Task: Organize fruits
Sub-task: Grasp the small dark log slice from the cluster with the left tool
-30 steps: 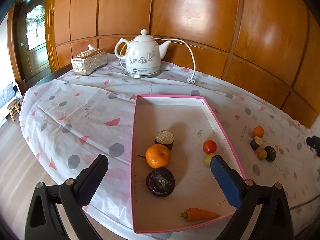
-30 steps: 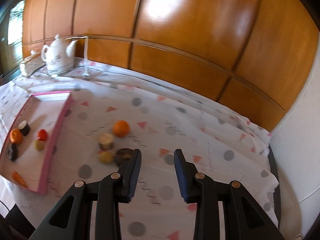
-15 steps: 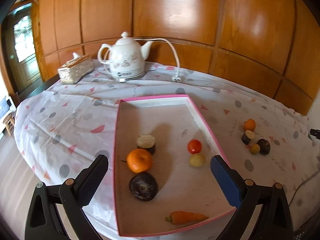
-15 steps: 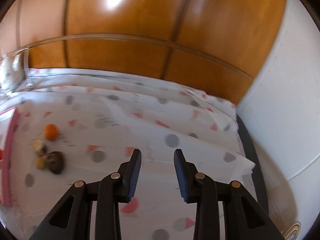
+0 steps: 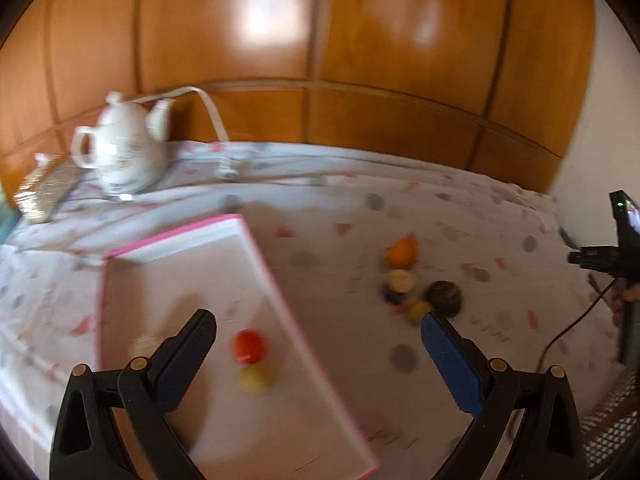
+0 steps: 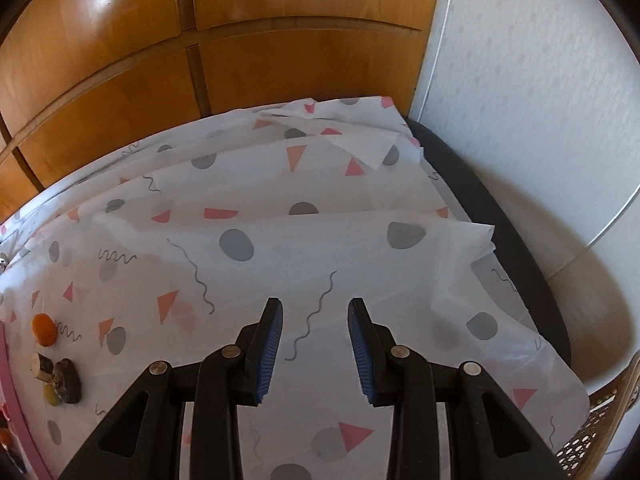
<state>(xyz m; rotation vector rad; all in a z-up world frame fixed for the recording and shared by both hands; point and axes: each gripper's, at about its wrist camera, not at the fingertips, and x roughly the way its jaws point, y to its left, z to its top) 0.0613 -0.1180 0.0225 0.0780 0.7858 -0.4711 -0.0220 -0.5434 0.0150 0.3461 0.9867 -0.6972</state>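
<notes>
Swung rightward since a second ago, both views have changed: the tray (image 5: 256, 264) has slid to the left of the left wrist view, and it has nearly gone from the right one. From the left wrist, the left gripper (image 5: 318, 326) is seen angled down over the table, jaws wide apart, nothing between them. A red fruit (image 5: 249, 345) and a yellow one (image 5: 254, 377) are seen in the tray, blurred. Four fruits (image 5: 416, 284) are clustered on the cloth (image 5: 460, 220), right of the tray, with the kettle (image 5: 124, 152) well behind. From the right wrist, the right gripper (image 6: 316, 342) is seen tipped steeply down over bare cloth, jaws parted narrowly, empty. The cluster is seen far left, beside the tray's pink rim (image 6: 16, 404).
</notes>
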